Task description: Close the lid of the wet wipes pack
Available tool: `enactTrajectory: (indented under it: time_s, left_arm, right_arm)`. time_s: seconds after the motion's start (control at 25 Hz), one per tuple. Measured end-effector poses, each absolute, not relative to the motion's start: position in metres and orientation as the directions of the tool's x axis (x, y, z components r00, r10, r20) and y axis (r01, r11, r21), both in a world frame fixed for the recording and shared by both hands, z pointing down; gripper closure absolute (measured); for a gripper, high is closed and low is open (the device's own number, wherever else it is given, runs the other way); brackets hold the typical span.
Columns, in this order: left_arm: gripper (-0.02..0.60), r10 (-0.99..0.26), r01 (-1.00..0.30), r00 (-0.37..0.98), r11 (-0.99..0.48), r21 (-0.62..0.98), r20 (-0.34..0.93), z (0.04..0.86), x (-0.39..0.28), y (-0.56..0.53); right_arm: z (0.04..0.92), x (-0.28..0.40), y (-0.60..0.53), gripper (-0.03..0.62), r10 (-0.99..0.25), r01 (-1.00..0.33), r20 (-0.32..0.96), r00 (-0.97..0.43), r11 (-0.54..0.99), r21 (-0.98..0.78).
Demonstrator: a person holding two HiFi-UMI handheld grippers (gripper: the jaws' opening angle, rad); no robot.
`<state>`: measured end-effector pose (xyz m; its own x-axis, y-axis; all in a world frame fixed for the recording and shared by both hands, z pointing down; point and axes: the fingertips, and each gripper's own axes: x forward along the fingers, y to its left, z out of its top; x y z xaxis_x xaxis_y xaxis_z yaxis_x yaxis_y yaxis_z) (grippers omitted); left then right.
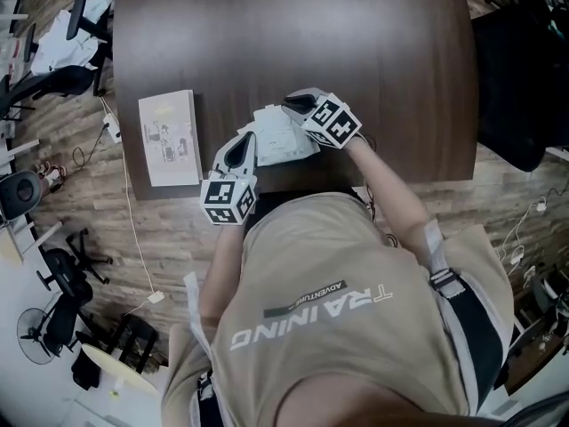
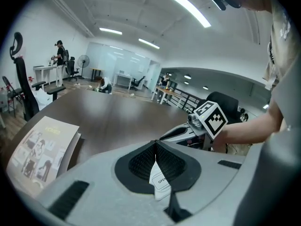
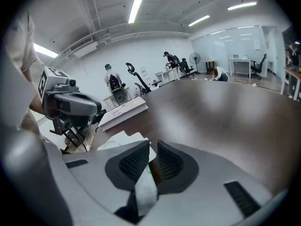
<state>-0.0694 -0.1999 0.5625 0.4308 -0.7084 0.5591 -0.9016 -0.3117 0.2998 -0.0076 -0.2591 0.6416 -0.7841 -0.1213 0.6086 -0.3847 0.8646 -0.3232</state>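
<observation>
The white wet wipes pack (image 1: 281, 137) lies on the dark table (image 1: 293, 34) near its front edge, between my two grippers. My left gripper (image 1: 244, 148) is at the pack's left side. In the left gripper view its jaws (image 2: 155, 145) are shut on a white lid tab (image 2: 160, 182) printed "OPEN". My right gripper (image 1: 295, 104) is at the pack's far right corner. In the right gripper view it (image 3: 153, 147) is shut on white pack material (image 3: 143, 192), and more of the pack (image 3: 117, 141) shows beyond the jaws. The lid opening itself is hidden.
A thin booklet (image 1: 169, 138) lies on the table to the left of the pack, also seen as a booklet (image 2: 42, 147) from the left gripper. Office chairs (image 1: 53, 283) and cables crowd the floor at the left. A black chair (image 1: 516, 78) stands at the table's right.
</observation>
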Motion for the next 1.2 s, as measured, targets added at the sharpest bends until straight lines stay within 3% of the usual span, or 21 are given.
enactTrajectory:
  time_s: [0.2,0.56,1.2]
  left_arm:
    - [0.577,-0.710,-0.903,0.425,-0.288,0.320,0.561,0.571,-0.073,-0.198]
    - [0.577,-0.709,-0.908,0.411,-0.264,0.325,0.573,0.577,-0.082,-0.195]
    - [0.577,-0.728,-0.898,0.430,-0.283,0.338,0.534,0.576,-0.089,-0.184]
  right_arm:
    - [0.653,-0.014,-0.264,0.525,-0.043,-0.374,0.595,-0.802,0.813,-0.446]
    - [0.679,-0.023,-0.249,0.522,0.165,-0.294,0.641,-0.750,0.785,-0.545]
    - [0.629,-0.026,-0.227,0.523,0.073,-0.258,0.598,-0.798,0.856,-0.448]
